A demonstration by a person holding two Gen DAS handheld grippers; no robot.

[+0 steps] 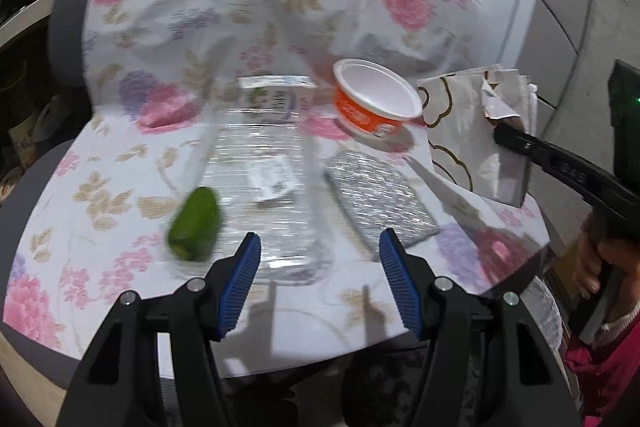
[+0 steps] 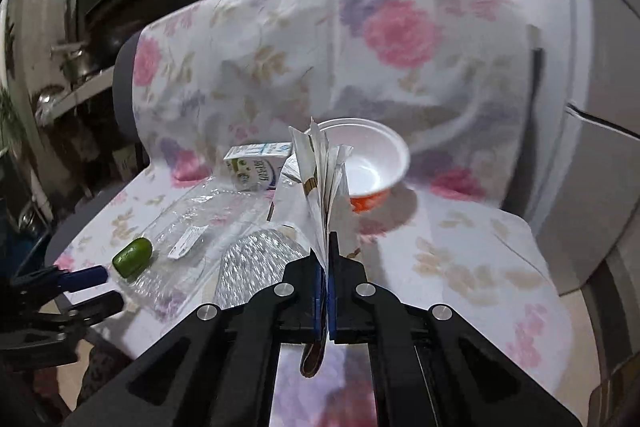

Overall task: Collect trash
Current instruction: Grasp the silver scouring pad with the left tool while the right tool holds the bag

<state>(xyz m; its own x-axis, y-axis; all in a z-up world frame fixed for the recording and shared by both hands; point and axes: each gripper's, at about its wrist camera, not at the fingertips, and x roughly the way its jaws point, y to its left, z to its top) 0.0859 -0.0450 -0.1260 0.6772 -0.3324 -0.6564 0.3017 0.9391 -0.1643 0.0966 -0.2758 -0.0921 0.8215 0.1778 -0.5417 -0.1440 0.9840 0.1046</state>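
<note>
The right claw [image 2: 325,251] pinches a paper bag [image 2: 320,179] by one thin edge; it could tear free. The left claw [image 1: 320,259], spread, hovers over plastic wrap [image 1: 260,163].

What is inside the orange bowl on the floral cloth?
The orange bowl looks empty: only its plain white inner wall shows in both views. In the right wrist view, the folded paper held by the right gripper covers its left rim.

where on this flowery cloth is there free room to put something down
Free: the near right corner of the floral cloth, in front of the orange bowl, and the near left edge beside the green pepper. Crowded: the middle, where the clear plastic tray, silver pouch and milk carton lie close together.
</note>
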